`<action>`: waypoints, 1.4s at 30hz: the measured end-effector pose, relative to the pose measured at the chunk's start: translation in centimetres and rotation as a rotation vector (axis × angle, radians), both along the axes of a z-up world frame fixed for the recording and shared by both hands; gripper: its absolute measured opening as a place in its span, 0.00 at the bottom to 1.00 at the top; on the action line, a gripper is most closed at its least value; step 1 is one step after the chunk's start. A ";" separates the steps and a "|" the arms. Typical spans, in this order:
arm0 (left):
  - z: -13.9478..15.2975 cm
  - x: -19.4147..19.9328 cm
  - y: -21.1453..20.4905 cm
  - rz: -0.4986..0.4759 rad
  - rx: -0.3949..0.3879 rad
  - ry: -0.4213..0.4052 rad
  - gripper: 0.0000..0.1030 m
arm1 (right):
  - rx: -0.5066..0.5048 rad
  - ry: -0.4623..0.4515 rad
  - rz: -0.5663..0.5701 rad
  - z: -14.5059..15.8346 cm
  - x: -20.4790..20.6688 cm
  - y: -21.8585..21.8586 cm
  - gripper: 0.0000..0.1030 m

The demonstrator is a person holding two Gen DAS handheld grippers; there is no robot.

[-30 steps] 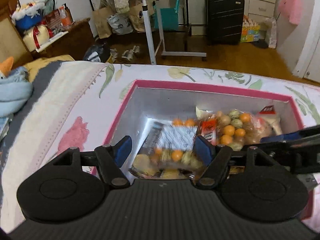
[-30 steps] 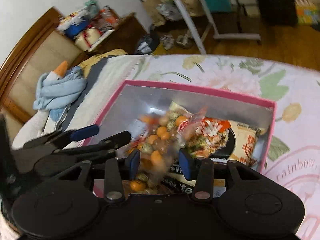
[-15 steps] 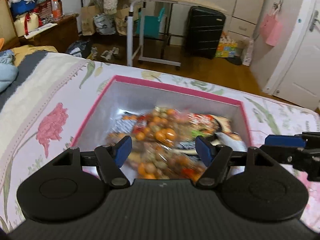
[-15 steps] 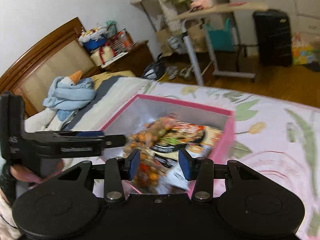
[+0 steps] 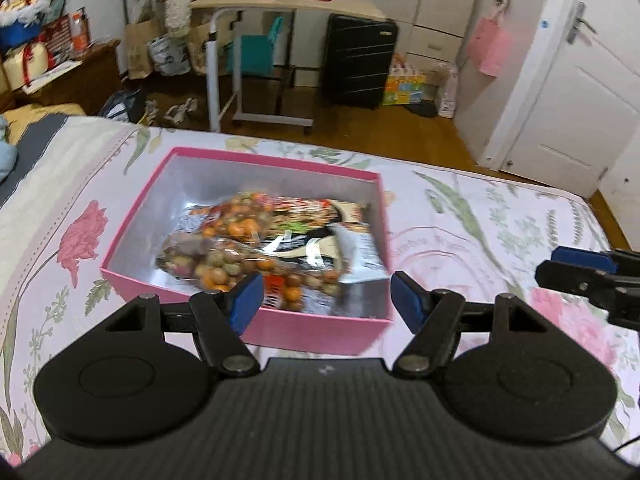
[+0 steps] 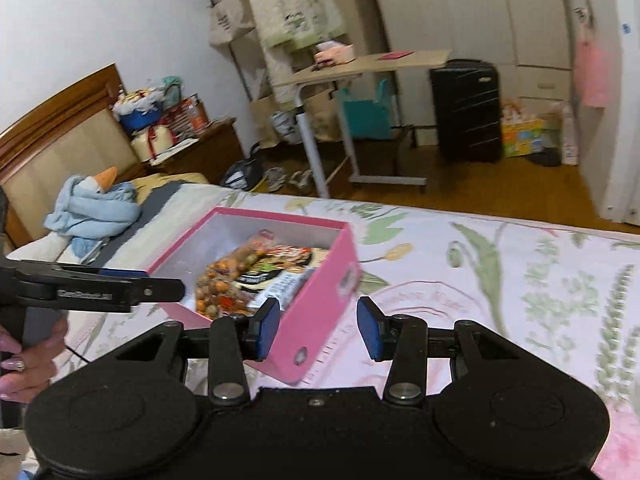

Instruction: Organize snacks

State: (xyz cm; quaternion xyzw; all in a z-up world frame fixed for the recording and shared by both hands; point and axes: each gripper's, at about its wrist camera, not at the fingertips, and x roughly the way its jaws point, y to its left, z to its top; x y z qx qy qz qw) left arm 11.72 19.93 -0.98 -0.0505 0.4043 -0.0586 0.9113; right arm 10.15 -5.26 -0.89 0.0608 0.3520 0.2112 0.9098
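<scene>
A pink box [image 5: 132,216] with a silver inside stands on the flowered bed cover; it also shows in the right wrist view [image 6: 320,304]. Inside lie clear bags of orange and brown nut snacks [image 5: 224,256] [image 6: 224,280] and flat printed snack packets [image 5: 320,232] [image 6: 280,268]. My left gripper [image 5: 324,300] is open and empty, above the box's near wall. My right gripper [image 6: 318,328] is open and empty, above the box's near corner. The right gripper's fingers [image 5: 580,268] show at the right edge of the left wrist view. The left gripper's fingers [image 6: 120,284] show at the left of the right wrist view.
The bed cover [image 5: 480,240] spreads to the right of the box. A blue cloth and stuffed toy [image 6: 92,208] lie by the wooden headboard [image 6: 52,136]. Beyond the bed are a rolling table [image 5: 288,4], a black suitcase [image 5: 356,60] and a white door [image 5: 572,80].
Both grippers have pulled back and up from inside the box. The nut snack bag that was between the right gripper's fingers now lies in the box.
</scene>
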 end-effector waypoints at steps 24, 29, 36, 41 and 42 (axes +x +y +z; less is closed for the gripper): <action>0.4 -6.4 -9.0 -0.115 0.057 -0.005 0.68 | -0.160 -0.011 -0.239 -0.3 -9.5 -5.2 0.55; 0.6 -7.9 -10.5 -0.115 0.136 -0.048 0.68 | -0.211 0.004 -0.301 -0.7 -9.9 -5.3 0.66; 0.7 -9.2 -12.0 -0.127 0.149 -0.050 0.75 | -0.214 0.023 -0.351 -0.6 -10.7 -6.6 0.68; 0.4 -9.7 -12.8 -0.125 0.143 -0.059 0.87 | -0.213 0.025 -0.367 -0.8 -11.1 -7.1 0.74; 0.3 -9.9 -13.0 -0.122 0.148 -0.061 0.89 | -0.208 0.027 -0.371 -0.9 -11.2 -7.3 0.75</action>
